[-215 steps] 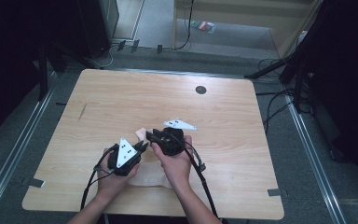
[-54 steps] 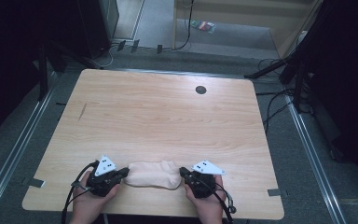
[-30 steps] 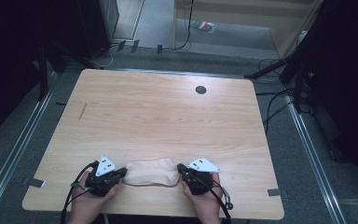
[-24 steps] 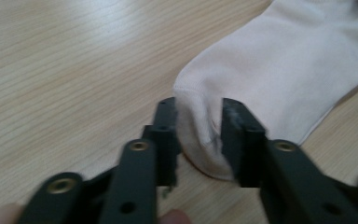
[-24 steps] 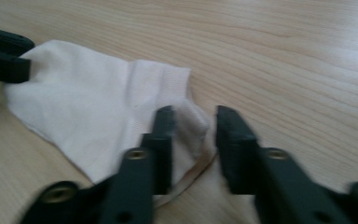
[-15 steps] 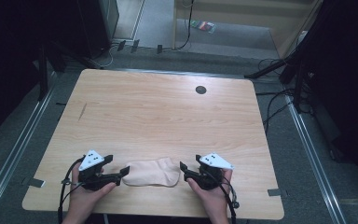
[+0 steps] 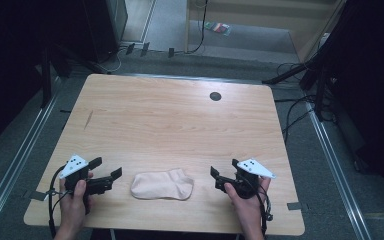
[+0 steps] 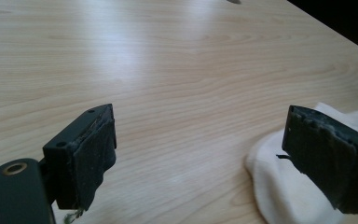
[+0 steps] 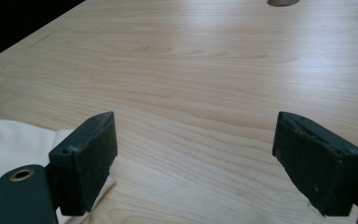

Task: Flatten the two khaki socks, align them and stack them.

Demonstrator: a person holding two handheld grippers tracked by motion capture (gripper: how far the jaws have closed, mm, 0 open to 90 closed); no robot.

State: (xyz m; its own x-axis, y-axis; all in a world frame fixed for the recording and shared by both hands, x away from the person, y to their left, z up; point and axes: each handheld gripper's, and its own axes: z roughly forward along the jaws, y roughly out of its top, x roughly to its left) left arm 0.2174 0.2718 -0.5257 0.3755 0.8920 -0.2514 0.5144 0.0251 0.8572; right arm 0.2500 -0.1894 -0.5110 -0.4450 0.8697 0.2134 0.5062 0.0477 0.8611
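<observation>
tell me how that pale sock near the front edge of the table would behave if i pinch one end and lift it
The sock is probably floppy: it lies flat and soft-edged on the table, so the free end would likely droop. It looks thin and light, so a small pinch should carry it. Pushed, it would more likely bunch up than slide neatly on the smooth wood.

A light wooden table [image 7: 180, 115] stands on grey floor [image 7: 260, 37], a dark round grommet [image 7: 215, 96] near its far edge. Black cables [image 7: 295, 107] trail right of the table, metal rails [image 7: 15, 165] run along its left, and darkness (unlit) surrounds it
</observation>
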